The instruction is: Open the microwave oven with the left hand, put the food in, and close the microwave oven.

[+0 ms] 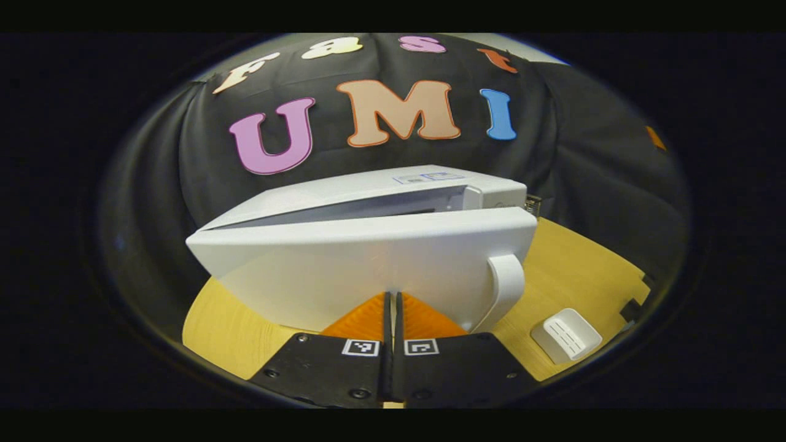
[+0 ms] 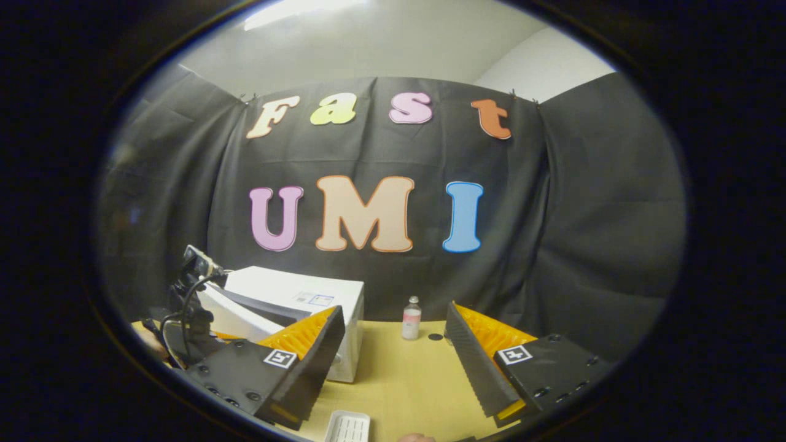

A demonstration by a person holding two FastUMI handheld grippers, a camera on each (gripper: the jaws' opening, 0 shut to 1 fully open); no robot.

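Note:
The white microwave point(image 1: 368, 190) stands on the yellow table point(image 1: 577, 270), its door point(image 1: 344, 264) a narrow crack ajar and the handle point(image 1: 506, 288) on the door's right end. My left gripper point(image 1: 393, 301) is shut with nothing between its fingers, tips against the door's lower front. A small white ribbed tray point(image 1: 565, 334) lies on the table right of the door. In the right gripper view, my right gripper point(image 2: 394, 310) hangs open above the table point(image 2: 399, 380), the microwave point(image 2: 301, 294) to its left and the tray point(image 2: 347, 426) below it. The left gripper point(image 2: 190, 307) sits at the door point(image 2: 230, 316).
A small bottle with a pink label point(image 2: 411, 319) stands at the back of the table beside a dark round spot point(image 2: 435, 337). Black cloth walls close in behind and on both sides. A fingertip point(image 2: 417, 437) shows at the bottom edge.

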